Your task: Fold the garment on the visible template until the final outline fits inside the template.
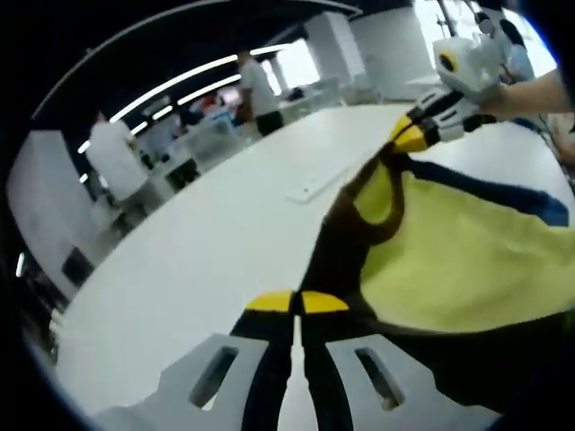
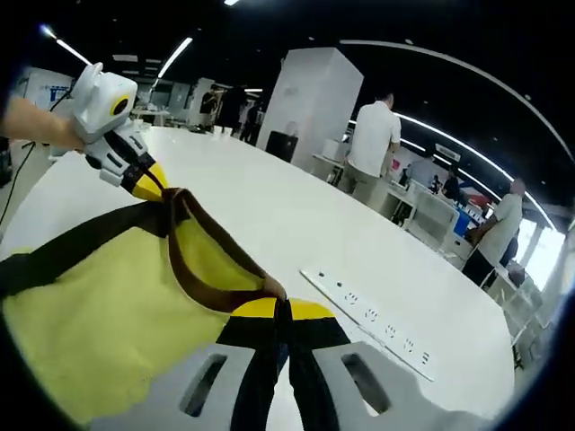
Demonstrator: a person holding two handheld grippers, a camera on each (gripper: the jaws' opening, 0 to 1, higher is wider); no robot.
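Observation:
A yellow garment [image 1: 467,269] with dark brown trim hangs above the white table [image 1: 198,260], stretched between both grippers. My left gripper [image 1: 296,303] is shut on the brown edge at the bottom of the left gripper view. The right gripper [image 1: 415,135], held by a hand, pinches the other end of that edge at the upper right. In the right gripper view my right gripper [image 2: 274,310] is shut on the brown trim of the garment [image 2: 108,314], and the left gripper [image 2: 154,184] grips the far end at the upper left.
A white power strip [image 2: 373,319] lies on the table [image 2: 296,224] beyond the garment; the power strip [image 1: 314,184] also lies mid-table in the left gripper view. Several people [image 2: 370,148] stand at desks behind, beside a white pillar [image 2: 310,103].

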